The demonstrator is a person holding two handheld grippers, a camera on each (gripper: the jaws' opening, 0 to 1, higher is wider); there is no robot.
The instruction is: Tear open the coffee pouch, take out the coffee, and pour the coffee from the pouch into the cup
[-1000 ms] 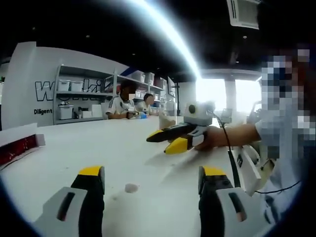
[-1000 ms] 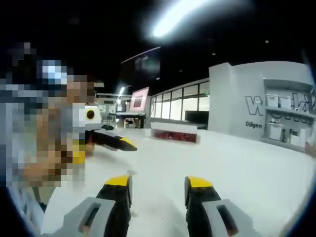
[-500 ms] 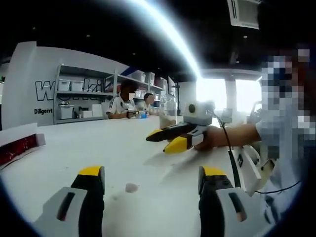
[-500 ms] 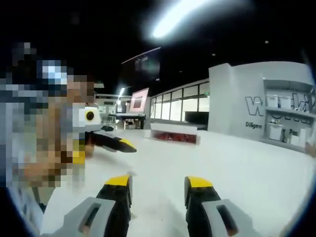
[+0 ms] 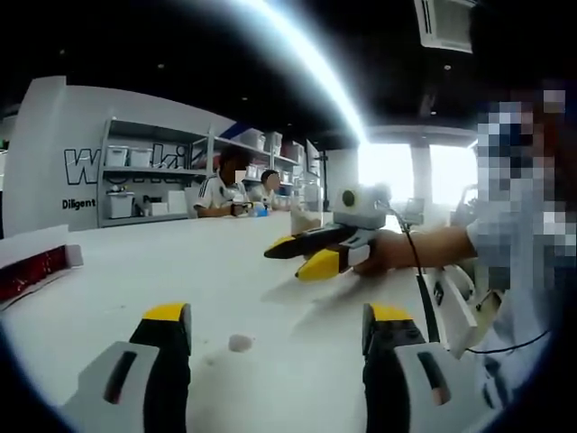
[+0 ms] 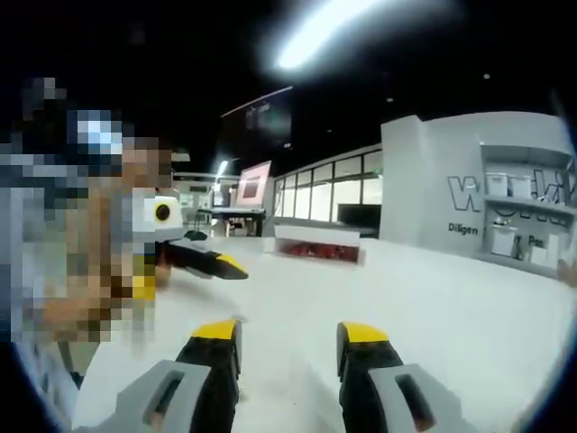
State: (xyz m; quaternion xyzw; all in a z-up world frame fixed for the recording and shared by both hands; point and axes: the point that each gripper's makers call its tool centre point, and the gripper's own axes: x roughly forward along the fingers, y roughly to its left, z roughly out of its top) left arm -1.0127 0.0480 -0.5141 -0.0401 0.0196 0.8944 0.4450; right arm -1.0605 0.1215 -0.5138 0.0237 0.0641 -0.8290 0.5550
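Observation:
My left gripper [image 5: 278, 316] hovers low over the white table [image 5: 180, 262], open, with nothing between its yellow-tipped jaws. A small pale round bit [image 5: 239, 343] lies on the table just ahead of them. My right gripper [image 5: 297, 255] comes in from the right, held by a hand, jaws apart and empty. Behind it stands a pale cup-like thing [image 5: 303, 219], partly hidden and too small to tell. In the right gripper view my right gripper [image 6: 288, 332] is open over the bare table [image 6: 433, 298], and the left gripper [image 6: 203, 260] reaches in from the left.
A long red and white box [image 5: 32, 271] [image 6: 320, 248] lies at the table's far side. Two people [image 5: 225, 191] sit at the table's far end before grey shelves [image 5: 144, 180] with bins. The person holding the grippers stands at the table's edge [image 5: 460, 307].
Each gripper has drifted very slightly to the left in the other's view. Both stay open and empty.

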